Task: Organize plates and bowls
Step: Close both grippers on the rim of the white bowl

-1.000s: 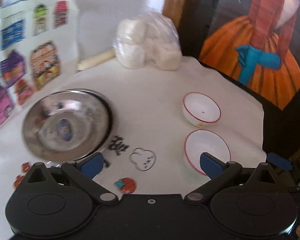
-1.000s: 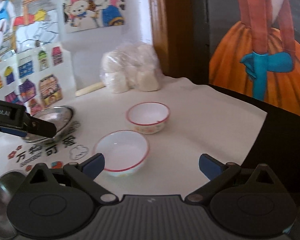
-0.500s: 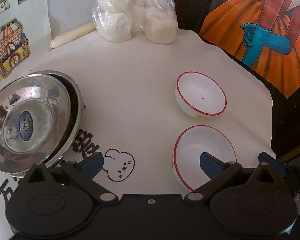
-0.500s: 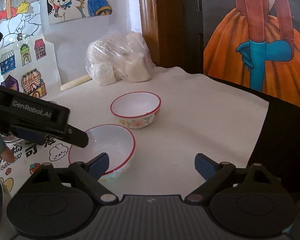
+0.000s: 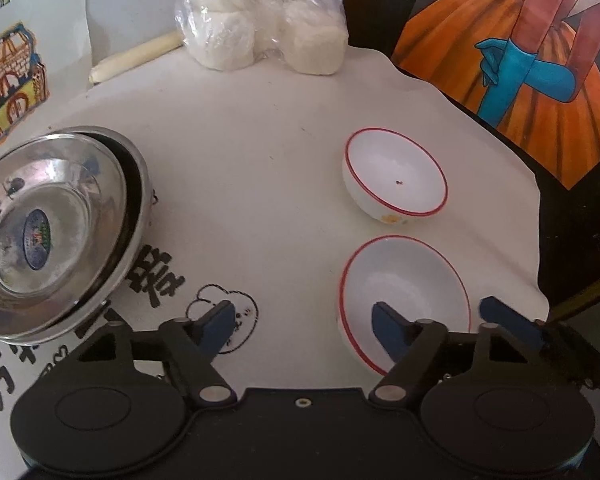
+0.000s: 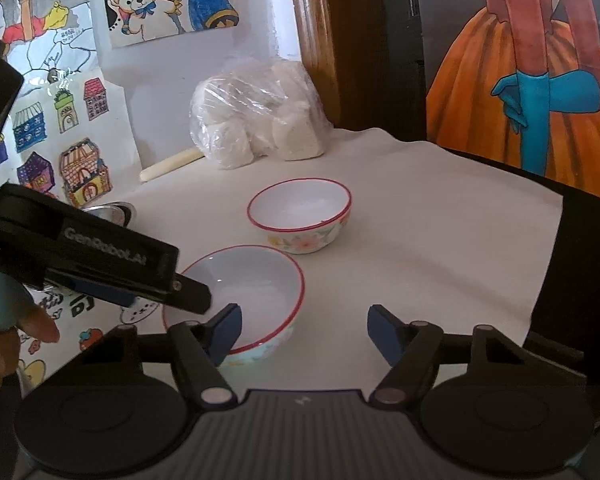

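Note:
Two white bowls with red rims stand on the white cloth. The near bowl point(image 5: 404, 296) point(image 6: 256, 292) lies under my left gripper's right finger and by my right gripper's left finger. The far bowl point(image 5: 396, 178) point(image 6: 300, 214) stands just behind it. Two stacked steel plates point(image 5: 48, 228) rest at the left, the upper one tilted. My left gripper point(image 5: 302, 326) is open and empty above the cloth. My right gripper point(image 6: 304, 328) is open and empty, its right finger over bare cloth. The left gripper's body point(image 6: 100, 264) crosses the right wrist view at the left.
A plastic bag of white buns point(image 5: 260, 20) point(image 6: 256, 120) and a pale stick point(image 5: 136, 56) lie at the back by the wall. Children's drawings point(image 6: 80, 120) cover the wall at the left. The cloth's edge point(image 5: 536, 240) drops to a dark table on the right.
Both grippers have moved forward and closer to the near bowl. The left view swung right, so the steel plates now sit at its left edge. Both grippers stay open.

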`<action>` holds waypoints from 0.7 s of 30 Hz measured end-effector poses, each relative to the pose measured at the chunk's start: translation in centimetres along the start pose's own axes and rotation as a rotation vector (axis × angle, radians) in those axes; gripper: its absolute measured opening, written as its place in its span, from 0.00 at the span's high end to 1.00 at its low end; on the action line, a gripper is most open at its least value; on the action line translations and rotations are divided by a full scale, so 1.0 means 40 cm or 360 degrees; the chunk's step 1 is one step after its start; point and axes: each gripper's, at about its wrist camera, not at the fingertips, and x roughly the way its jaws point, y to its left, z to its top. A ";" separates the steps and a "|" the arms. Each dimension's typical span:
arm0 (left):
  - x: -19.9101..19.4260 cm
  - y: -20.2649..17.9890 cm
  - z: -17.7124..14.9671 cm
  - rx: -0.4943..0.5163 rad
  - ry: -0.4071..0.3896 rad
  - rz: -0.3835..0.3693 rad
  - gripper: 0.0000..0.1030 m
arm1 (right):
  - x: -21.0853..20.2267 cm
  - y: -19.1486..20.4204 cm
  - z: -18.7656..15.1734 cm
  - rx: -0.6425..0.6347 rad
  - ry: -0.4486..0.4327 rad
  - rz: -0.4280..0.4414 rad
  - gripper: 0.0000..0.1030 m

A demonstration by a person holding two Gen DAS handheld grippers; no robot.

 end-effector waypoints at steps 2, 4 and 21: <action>0.001 0.000 -0.001 0.0001 0.0002 -0.0006 0.34 | 0.001 0.001 0.000 0.0006 0.0005 0.0019 0.34; 0.002 -0.001 -0.002 0.0014 0.0003 -0.0004 0.41 | 0.001 0.004 0.000 0.0005 0.0004 0.0018 0.38; 0.005 -0.026 -0.009 0.0065 0.0025 -0.0149 0.86 | 0.006 -0.001 -0.003 0.0146 0.0029 0.0109 0.70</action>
